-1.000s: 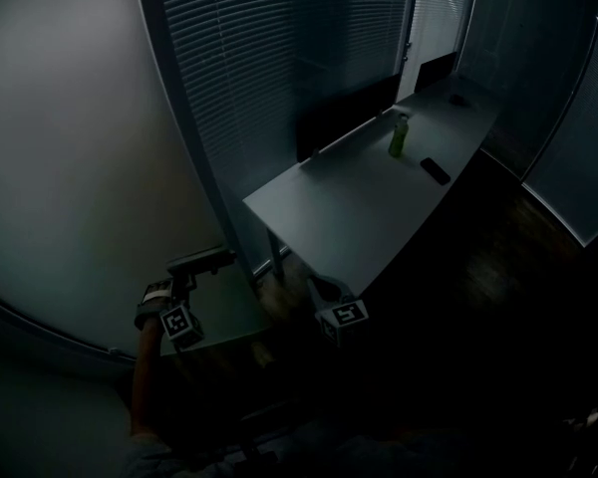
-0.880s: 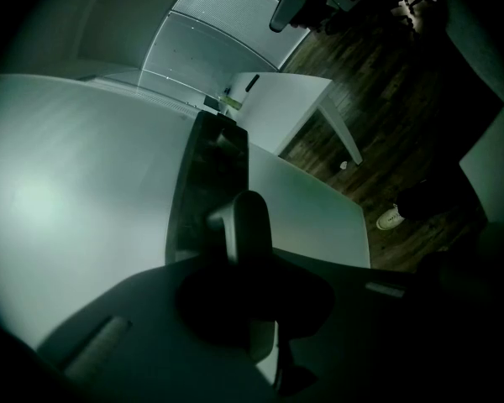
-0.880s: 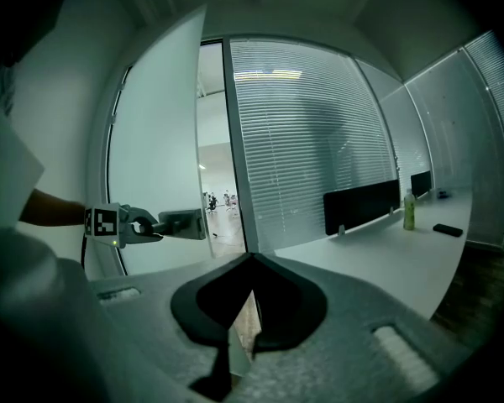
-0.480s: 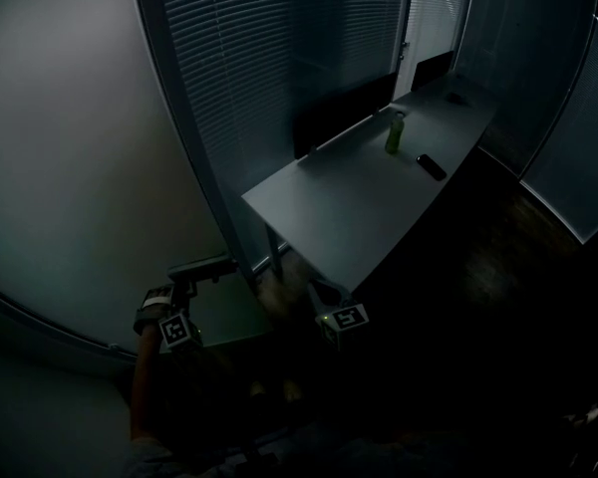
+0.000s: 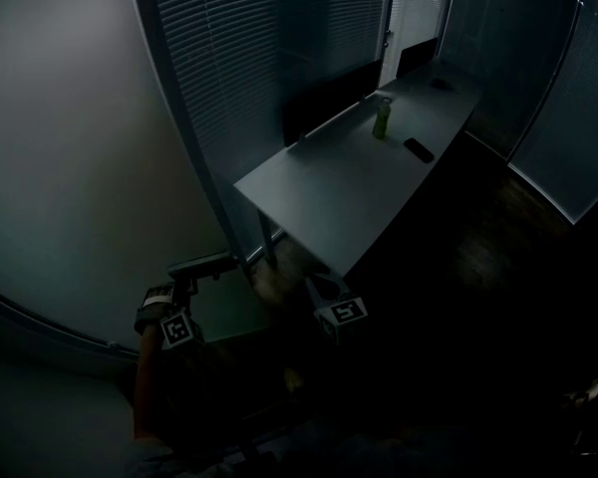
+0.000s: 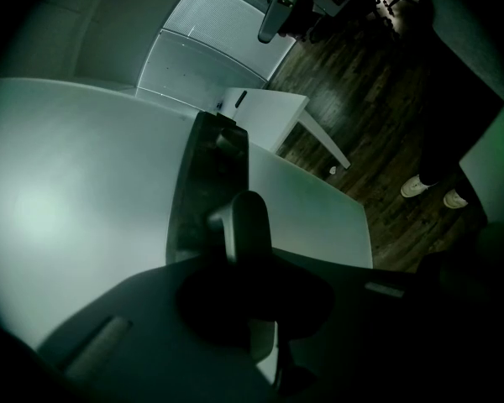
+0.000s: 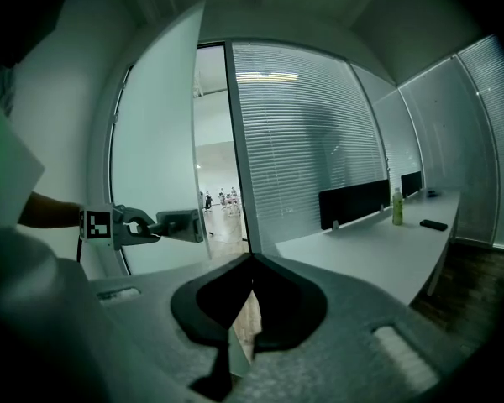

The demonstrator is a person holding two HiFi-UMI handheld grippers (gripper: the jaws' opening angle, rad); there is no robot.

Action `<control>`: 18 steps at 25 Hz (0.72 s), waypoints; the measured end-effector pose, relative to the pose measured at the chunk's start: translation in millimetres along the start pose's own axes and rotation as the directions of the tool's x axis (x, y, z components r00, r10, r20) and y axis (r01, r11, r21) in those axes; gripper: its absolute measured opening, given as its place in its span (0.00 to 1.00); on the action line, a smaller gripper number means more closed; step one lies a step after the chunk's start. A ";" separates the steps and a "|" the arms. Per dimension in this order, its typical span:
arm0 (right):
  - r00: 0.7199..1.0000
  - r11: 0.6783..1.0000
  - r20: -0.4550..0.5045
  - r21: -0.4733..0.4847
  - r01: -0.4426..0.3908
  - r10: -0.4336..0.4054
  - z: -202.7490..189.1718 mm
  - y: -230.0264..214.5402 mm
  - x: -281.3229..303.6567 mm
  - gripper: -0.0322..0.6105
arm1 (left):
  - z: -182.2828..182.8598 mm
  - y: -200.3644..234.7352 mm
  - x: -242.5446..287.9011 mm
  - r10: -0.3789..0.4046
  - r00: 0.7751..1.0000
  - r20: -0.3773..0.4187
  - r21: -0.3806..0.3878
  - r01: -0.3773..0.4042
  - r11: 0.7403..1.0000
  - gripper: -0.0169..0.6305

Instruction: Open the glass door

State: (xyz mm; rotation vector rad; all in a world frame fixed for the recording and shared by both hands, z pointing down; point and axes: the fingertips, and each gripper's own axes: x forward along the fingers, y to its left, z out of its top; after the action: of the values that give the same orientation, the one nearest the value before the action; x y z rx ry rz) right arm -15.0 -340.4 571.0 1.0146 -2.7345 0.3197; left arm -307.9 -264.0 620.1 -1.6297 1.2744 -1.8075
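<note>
The handle (image 6: 245, 225) of the glass door (image 7: 155, 133) is pinched tight by the jaws of the left gripper (image 5: 187, 279), so the door can be pulled. The door is seen partly open, on the left. The jaws of the right gripper (image 7: 250, 267) are pressed together on nothing; it is held aside, probably not needed.

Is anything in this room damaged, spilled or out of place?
Nothing stands out. The glass door is partly open, the left gripper shut on its handle. The green bottle stands upright on the table.
</note>
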 end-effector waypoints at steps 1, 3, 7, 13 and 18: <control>1.000 1.000 0.002 0.000 0.007 -0.007 -1.1 2.4 -4.5 0.05 | 1.1 -2.3 -2.2 0.001 1.000 0.005 0.002 -0.001 1.000 0.05; 1.000 1.000 0.003 0.000 0.018 -0.018 -4.2 7.6 -13.4 0.05 | 2.0 -9.2 -6.9 -0.005 1.000 0.011 0.004 0.005 1.000 0.05; 0.999 0.999 0.011 -0.001 0.044 -0.044 -10.9 18.9 -33.2 0.05 | 1.8 -20.1 -16.9 -0.009 1.000 0.025 0.017 0.008 1.000 0.05; 0.996 0.996 0.020 0.009 0.087 -0.087 -19.3 30.1 -65.0 0.05 | 5.5 -32.2 -35.7 -0.014 0.999 0.048 0.038 0.012 0.999 0.05; 0.993 0.993 0.023 0.013 0.115 -0.115 -27.4 42.0 -95.2 0.05 | 8.2 -48.3 -58.4 -0.028 0.998 0.062 0.056 0.025 0.998 0.05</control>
State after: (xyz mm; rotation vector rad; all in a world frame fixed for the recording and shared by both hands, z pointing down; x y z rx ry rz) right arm 31.2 -243.3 566.3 1.1808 -2.6835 0.3067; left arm -272.6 -196.6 625.3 -1.6672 1.1704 -1.7760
